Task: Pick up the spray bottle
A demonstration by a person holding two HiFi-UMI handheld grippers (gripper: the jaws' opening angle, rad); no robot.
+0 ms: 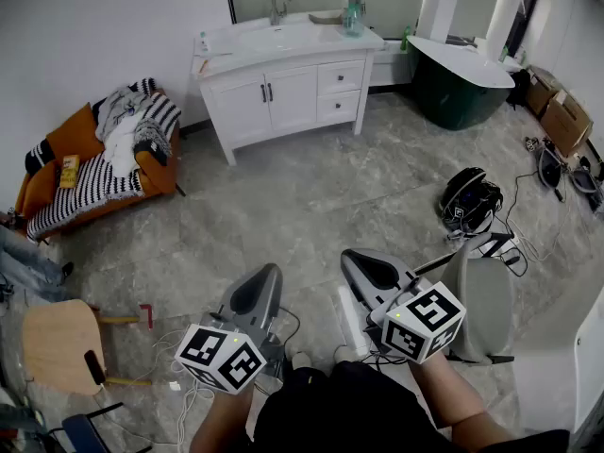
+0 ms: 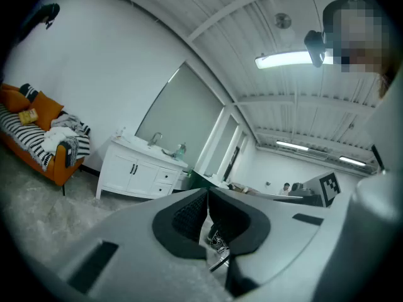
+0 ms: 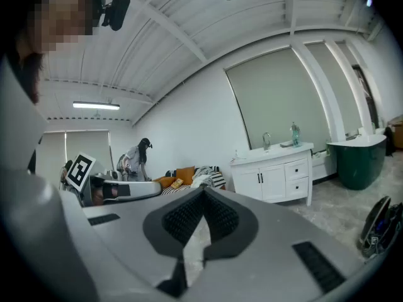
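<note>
Left gripper (image 1: 271,271) and right gripper (image 1: 348,256) hold fingers together; spray bottle (image 1: 354,13) stands well apart on white vanity (image 1: 283,94), sofa (image 1: 161,175) leftward.

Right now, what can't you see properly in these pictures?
- Spray bottle on the white vanity: too small in all three views to make out its trigger or label.
- The person's hands: head view, hidden under the marker cubes of the left gripper and right gripper.
- White object at the right edge: head view, cut off by the frame, so I can't tell what it is.
</note>
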